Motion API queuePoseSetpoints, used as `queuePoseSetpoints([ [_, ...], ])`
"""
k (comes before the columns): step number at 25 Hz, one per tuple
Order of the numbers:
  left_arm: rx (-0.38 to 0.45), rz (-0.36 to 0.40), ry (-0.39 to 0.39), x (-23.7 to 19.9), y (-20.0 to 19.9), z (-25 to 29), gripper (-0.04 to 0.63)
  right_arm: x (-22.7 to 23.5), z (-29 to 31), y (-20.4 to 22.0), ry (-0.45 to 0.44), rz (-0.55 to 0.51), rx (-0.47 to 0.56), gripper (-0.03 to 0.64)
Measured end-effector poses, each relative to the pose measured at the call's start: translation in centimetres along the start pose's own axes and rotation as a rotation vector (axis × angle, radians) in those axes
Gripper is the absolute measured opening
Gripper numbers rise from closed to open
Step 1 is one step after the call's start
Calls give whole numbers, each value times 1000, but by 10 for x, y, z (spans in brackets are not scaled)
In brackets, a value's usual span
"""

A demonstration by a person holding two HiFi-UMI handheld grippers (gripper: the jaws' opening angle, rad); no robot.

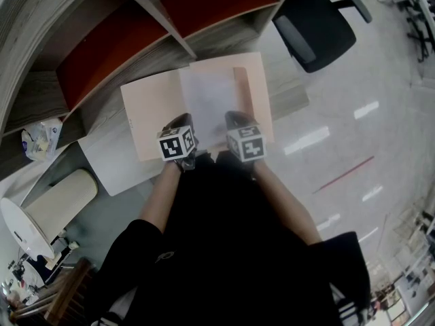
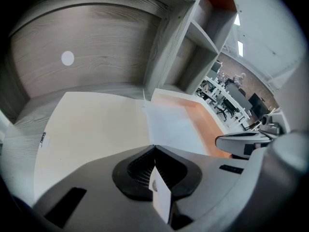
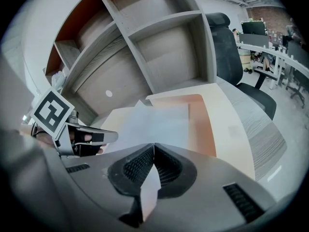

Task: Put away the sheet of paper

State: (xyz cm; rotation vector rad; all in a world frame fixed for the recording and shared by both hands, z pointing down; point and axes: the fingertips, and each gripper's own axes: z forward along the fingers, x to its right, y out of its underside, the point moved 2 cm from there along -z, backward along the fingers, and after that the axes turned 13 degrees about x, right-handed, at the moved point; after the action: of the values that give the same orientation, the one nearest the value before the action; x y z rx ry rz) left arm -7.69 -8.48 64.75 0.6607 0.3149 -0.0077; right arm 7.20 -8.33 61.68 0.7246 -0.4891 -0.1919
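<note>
**A:** Head view first. Where is the sheet of paper point(image 1: 211, 100)?

**B:** It lies across the middle of an open peach folder point(image 1: 153, 114) on the surface point(image 1: 100, 117), just near of the shelf point(image 1: 102, 60). The left tongs point(image 1: 182, 122) and right tongs point(image 1: 235, 119) sit side by side on its near edge, one towards each corner. I'd judge that keeps the sheet flat and square over the folder.

**A:** And the left gripper view?

**B:** Those tongs are clenched on the sheet. A white tab of it stands between the ribbed pads, and the rest runs far across the folder's fold.

**A:** The right gripper view?

**B:** Much the same. The pads are pressed together on the near edge, and the sheet reaches away beside the orange strip point(image 3: 200, 124). The left tongs show at the left.

**A:** So is it put away?

**B:** Not yet, by my reading. The sheet is lined up over the folder, but both tongs grip it. Letting go and shutting the cover remain.
</note>
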Motion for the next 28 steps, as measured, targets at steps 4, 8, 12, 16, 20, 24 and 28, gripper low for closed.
queuePoseSetpoints([
  [4, -8, -19, -15, 2, 3, 0, 44, 3, -2, -2, -9, -1, 5, 18],
  [8, -1, -15, -6, 9, 2, 3, 44, 6, -4, -3, -18, -2, 10, 18],
  [12, -2, -22, -12, 12, 4, 4, 44, 8, -5, -5, -34, -15, 15, 18],
  [16, -4, -39, -22, 14, 6, 5, 44, 9, -6, -7, -52, -31, 16, 18],
  [20, -9, -61, -27, 18, 10, 7, 44, 10, -7, -9, -65, -48, 17, 18],
  [24, -9, -60, -27, 22, 10, 9, 44, 10, -9, -8, -82, -58, 14, 18],
  [28, -10, -56, -23, 29, 9, 12, 44, 11, -11, -7, -88, -67, 11, 18],
])
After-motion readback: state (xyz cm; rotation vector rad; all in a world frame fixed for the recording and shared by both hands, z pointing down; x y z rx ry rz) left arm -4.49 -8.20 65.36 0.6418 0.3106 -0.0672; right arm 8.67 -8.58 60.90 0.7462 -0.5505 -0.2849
